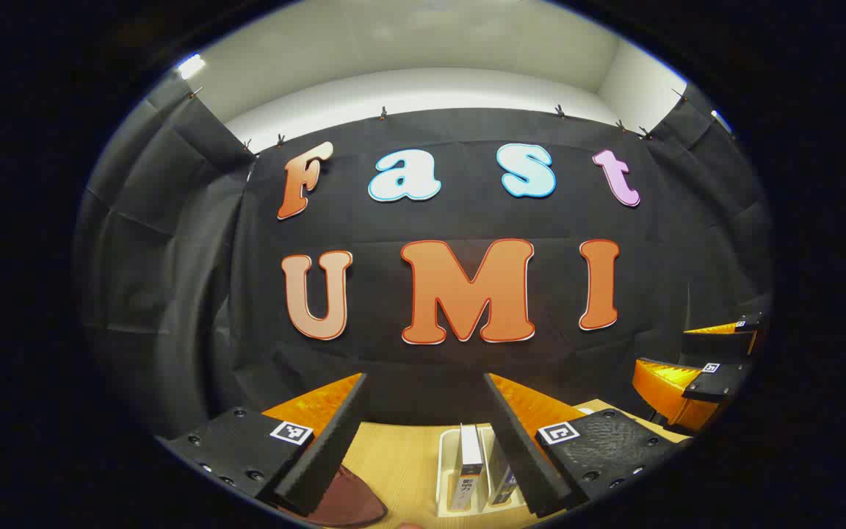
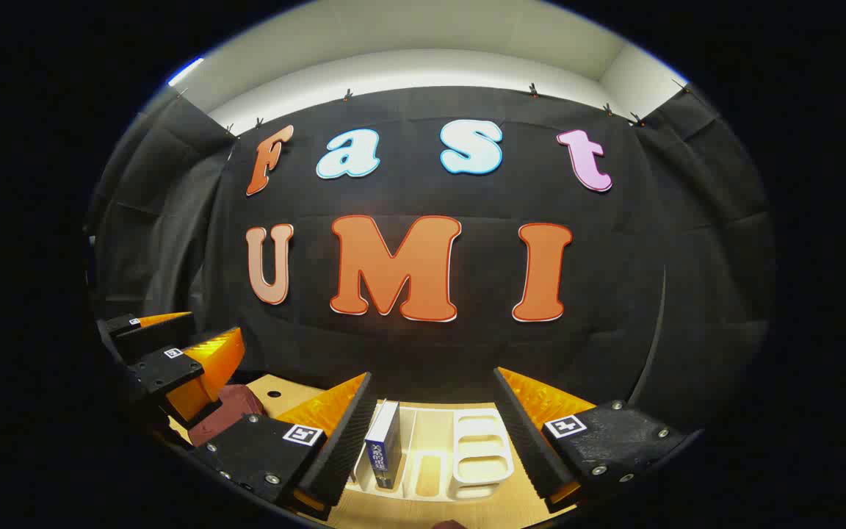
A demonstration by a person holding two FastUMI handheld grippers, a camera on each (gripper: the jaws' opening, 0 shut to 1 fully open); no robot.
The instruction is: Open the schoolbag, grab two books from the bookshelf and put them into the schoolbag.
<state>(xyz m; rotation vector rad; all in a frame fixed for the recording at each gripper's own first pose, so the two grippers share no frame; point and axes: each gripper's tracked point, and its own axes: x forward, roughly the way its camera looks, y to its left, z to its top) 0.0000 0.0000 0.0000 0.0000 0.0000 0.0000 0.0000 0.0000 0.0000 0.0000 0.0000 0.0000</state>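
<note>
1. Step in hand, as I judge it: the start. Both hand-held grippers hover above the surface, fingers spread apart, holding nothing.
2. The left hand-held gripper faces the white rack, where two books stand upright.
3. The right hand-held gripper looks down on the same rack; one book shows at its left end, with free slots beside it.
4. The bag, dark red, lies low on the left, just beside the left gripper's left finger. I cannot tell whether it is open.
5. The next move likely calls for going down to the bag's opening.
6. The surface is pale wood; black cloth walls the booth, with a white wall above.
</note>
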